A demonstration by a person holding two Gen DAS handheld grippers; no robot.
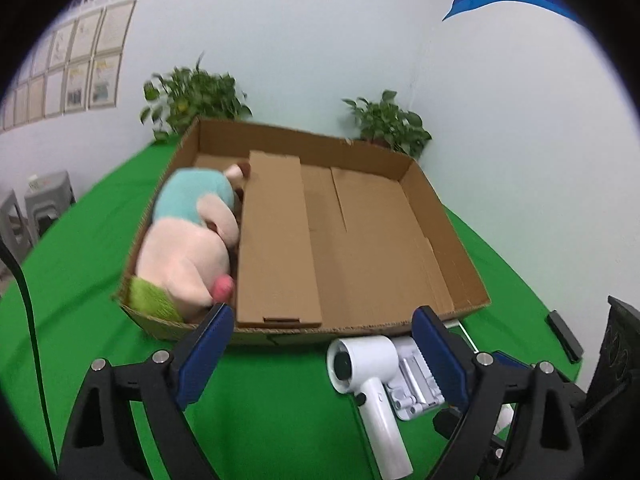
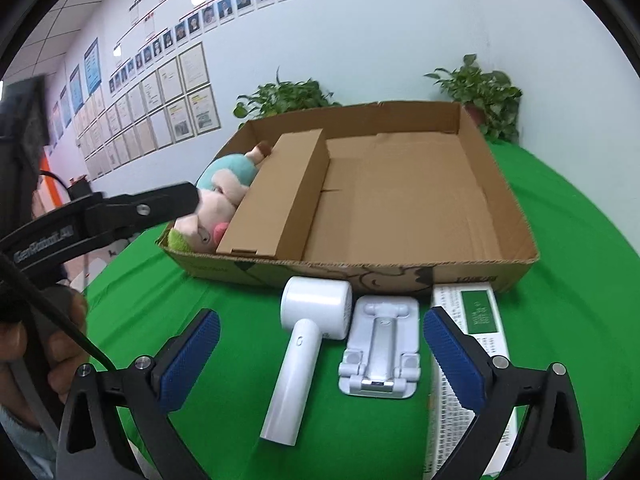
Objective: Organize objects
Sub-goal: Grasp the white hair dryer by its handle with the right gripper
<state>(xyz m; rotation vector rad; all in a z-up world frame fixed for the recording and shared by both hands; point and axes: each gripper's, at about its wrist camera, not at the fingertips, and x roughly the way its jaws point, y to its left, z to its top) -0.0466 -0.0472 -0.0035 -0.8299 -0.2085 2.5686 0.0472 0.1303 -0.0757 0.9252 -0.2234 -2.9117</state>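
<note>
1. Jaws of left gripper (image 1: 324,354) spread wide, nothing between the blue pads (image 1: 206,354); no grip on anything.
2. Jaws of right gripper (image 2: 322,354) likewise spread wide, blue pads (image 2: 192,354) clear of every object; empty.
3. White handheld device (image 2: 304,340) on the green table cover (image 2: 224,320), lying between the right gripper's fingers but untouched, barrel end toward the box, handle toward the camera.
4. White folding stand (image 2: 380,346) just beside the device on its right, flat on the cover, also inside the right gripper's span.
5. White and green printed packet (image 2: 478,312) further right, partly hidden behind the right-hand finger, one end up against the box front.
6. Same device (image 1: 366,380) and stand (image 1: 412,384) seen from the left wrist, low and right, near that gripper's right finger.
7. Cardboard box (image 2: 400,276), shallow and open-topped, beyond these items on the cover.
8. Cardboard divider (image 1: 276,240) standing lengthwise inside, splitting off a narrow left compartment from a wide right one.
9. Plush toy (image 1: 188,240), pink with teal and green patches, lying in the narrow left compartment; wide compartment holding only flat cardboard.
10. Left gripper's black finger (image 2: 160,204) visible from the right wrist, near the plush toy's end of the box; a hand (image 2: 52,344) on its handle at the left edge.
11. Two potted plants (image 1: 196,96) behind the box against the wall.
</note>
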